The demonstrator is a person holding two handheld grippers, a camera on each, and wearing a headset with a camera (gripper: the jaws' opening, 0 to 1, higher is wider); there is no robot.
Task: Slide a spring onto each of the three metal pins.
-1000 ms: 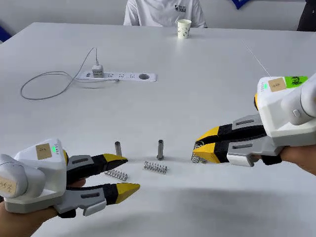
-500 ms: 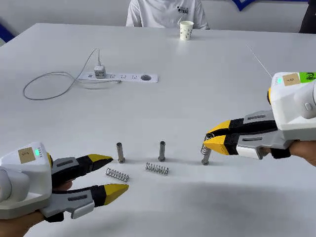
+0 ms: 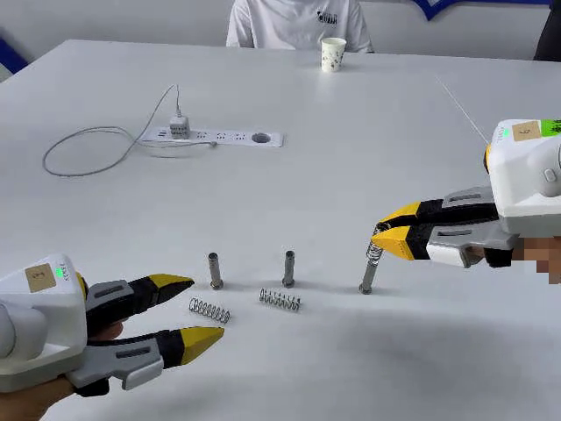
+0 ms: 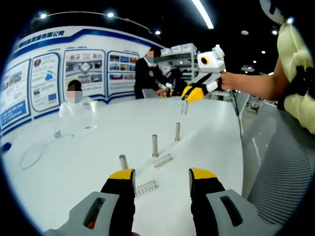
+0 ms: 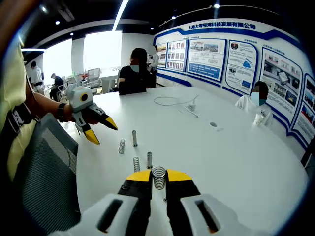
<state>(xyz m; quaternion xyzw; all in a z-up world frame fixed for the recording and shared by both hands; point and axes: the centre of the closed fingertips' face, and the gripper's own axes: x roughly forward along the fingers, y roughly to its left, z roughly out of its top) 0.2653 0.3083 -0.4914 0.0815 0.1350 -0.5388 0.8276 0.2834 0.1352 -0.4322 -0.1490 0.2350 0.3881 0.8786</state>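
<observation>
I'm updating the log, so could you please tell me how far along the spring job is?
Nothing looks finished yet. In hand: the right gripper holds a spring over the upper part of the right-hand pin. Left to do: the middle pin and left-hand pin stand bare; the middle spring and left spring lie loose on the table. The left gripper is open.

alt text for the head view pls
The right tool grips a spring at the top of the rightmost pin on a white table. The left tool hangs open beside two bare pins and two loose springs.
</observation>
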